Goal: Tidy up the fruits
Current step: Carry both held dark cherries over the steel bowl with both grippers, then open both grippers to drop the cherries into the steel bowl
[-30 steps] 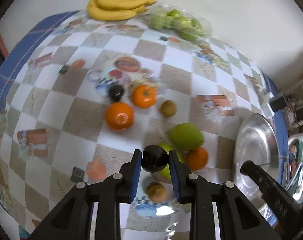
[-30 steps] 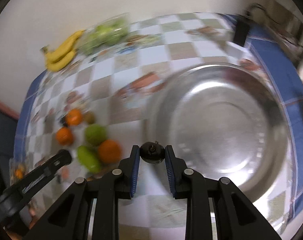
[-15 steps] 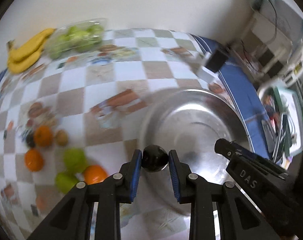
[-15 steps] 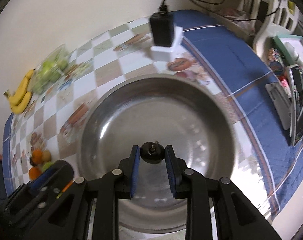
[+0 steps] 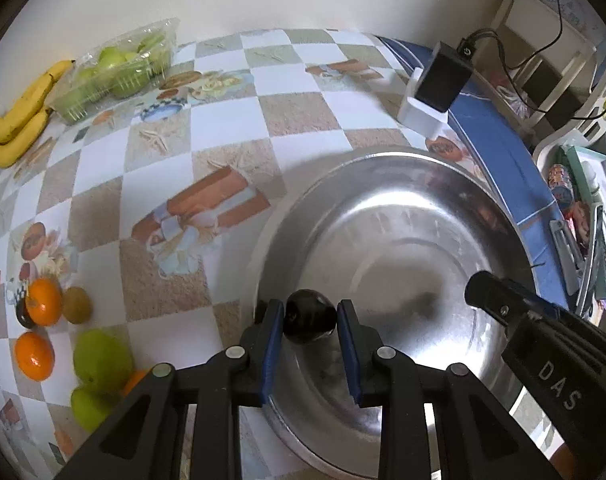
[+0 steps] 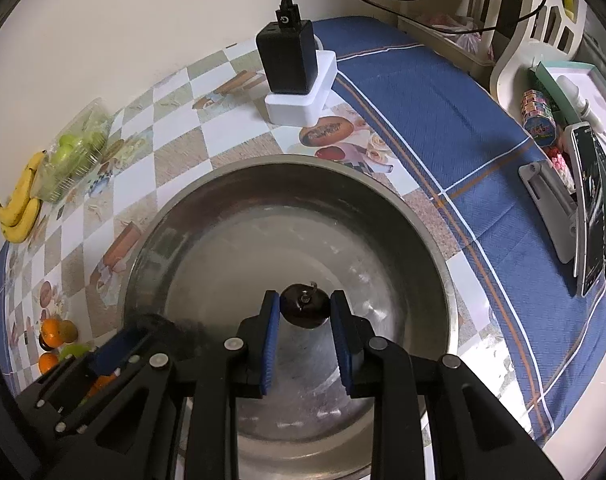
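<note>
My left gripper (image 5: pixel 309 316) is shut on a dark round plum (image 5: pixel 310 315) and holds it over the left rim of a big steel bowl (image 5: pixel 383 216). My right gripper (image 6: pixel 305 309) is shut on another dark plum (image 6: pixel 305 309) with a stem, held above the inside of the same bowl (image 6: pixel 287 224). Each gripper shows in the other's view, the right one (image 5: pixel 543 340) over the bowl's right side. Loose oranges (image 5: pixel 43 302), a kiwi (image 5: pixel 77 305) and green fruits (image 5: pixel 101 356) lie on the table to the left.
Bananas (image 5: pixel 17 116) and a clear pack of green fruits (image 5: pixel 115 68) lie at the far left by the wall. A black charger on a white block (image 6: pixel 293 76) stands behind the bowl. A phone on a stand (image 6: pixel 583 208) and clutter sit at the right.
Both grippers have swung right from the loose fruit to the bowl, each keeping its plum. The right one has gone further in over the bowl.
</note>
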Motion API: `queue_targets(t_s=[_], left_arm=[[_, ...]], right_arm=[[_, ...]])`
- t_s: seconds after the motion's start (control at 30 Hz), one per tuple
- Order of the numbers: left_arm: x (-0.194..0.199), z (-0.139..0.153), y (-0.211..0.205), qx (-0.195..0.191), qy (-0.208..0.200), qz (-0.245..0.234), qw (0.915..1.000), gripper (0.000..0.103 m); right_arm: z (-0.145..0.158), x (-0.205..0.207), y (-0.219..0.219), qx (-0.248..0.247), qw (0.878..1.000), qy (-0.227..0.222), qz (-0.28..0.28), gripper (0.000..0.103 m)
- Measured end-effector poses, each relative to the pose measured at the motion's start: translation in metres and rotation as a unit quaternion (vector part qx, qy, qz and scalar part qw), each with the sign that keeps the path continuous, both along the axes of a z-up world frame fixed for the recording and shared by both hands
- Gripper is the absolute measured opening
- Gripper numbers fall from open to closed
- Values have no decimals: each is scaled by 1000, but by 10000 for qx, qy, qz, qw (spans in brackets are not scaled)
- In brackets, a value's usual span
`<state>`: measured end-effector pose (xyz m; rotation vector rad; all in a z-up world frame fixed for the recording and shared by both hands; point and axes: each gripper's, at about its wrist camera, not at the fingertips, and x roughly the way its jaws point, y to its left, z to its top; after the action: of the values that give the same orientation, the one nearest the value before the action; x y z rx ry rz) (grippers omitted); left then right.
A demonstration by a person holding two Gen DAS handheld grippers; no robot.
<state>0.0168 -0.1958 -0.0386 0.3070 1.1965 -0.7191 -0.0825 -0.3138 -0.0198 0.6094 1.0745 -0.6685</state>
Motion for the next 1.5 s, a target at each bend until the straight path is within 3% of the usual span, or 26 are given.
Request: queue_targets(t_s=[0.53,0.8,0.87,1.1,1.2,1.27,1.37,1.5], left_arm=[[16,1,16,-105,-49,345,9993,30],[6,6,13,1,-192,149,9997,30],[5,7,12,-9,-157,125,9998,30],[2,22,14,-146,-186,124,9996,32],[1,34,18,-270,-207,176,9993,39],[1,42,21,-309,-287,240,9988,56],[2,49,26,-202,-443,367,9981,58],[12,47,40,-91,-354,721,9967,61]], right_arm=[[-11,5,7,178,9996,167,107,27],[-14,6,8,250,9994,227,112,28],[-13,6,8,254,9994,199,106,39],[-3,4,9,193,9997,75,108,50],[5,3,11,139,9998,-27,102,53],[10,1,11,108,9999,-96,91,56],[18,-1,12,49,9997,-204,84,56],[22,-3,13,34,9996,-270,62,56]])
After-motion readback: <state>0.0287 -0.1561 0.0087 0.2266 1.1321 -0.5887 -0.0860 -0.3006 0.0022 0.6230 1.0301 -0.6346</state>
